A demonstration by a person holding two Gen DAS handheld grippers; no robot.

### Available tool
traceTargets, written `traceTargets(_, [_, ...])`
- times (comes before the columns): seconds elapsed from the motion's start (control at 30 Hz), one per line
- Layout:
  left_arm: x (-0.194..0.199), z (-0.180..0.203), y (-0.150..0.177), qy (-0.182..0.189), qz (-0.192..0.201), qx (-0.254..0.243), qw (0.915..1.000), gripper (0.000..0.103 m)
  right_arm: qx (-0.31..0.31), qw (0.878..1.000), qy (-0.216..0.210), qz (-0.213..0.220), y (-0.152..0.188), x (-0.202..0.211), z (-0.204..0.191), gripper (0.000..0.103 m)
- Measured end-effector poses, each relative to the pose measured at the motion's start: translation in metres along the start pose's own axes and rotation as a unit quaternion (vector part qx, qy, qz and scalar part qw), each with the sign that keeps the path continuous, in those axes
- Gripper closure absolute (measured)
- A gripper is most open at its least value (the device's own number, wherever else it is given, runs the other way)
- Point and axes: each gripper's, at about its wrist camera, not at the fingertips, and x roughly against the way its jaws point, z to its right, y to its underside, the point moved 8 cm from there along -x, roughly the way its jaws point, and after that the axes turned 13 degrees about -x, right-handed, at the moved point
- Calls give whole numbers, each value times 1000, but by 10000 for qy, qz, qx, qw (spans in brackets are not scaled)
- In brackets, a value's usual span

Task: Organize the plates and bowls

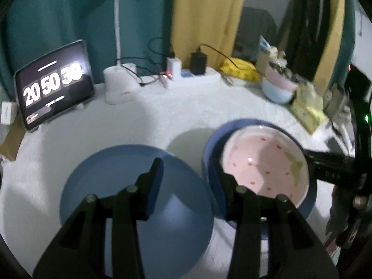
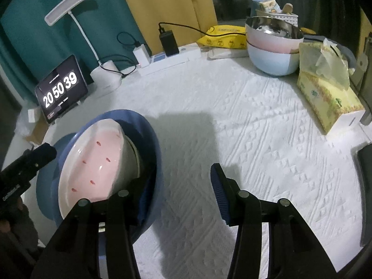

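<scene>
A pink bowl with red specks sits tilted inside a dark blue bowl on the white cloth. A blue plate lies to its left, partly under it in the right wrist view. My left gripper is open, its left finger over the plate and its right finger at the blue bowl's near rim. My right gripper is open, its left finger against the near edge of the pink bowl and blue bowl, its right finger over bare cloth.
At the back stand a tablet clock, a white desk lamp, a power strip with chargers, a yellow packet, stacked pink and light-blue bowls and a tissue box.
</scene>
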Motion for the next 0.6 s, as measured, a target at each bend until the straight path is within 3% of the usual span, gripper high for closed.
traceTargets(0.13, [-14, 7, 10, 13, -364, -92, 9993, 60, 12, 9999, 108, 13, 1, -3, -1, 53])
traceTargets(0.23, [-16, 10, 10, 5, -365, -217, 9991, 60, -69, 10000, 59, -25, -1, -3, 2, 53])
traceTargets(0.37, [-19, 6, 11, 224, -411, -14, 9989, 60, -203, 9997, 132, -19, -2, -4, 3, 48])
traceTargets(0.6, [-22, 5, 14, 583, -556, 346, 9961, 63, -841, 9963, -159, 9, 4, -5, 9, 48])
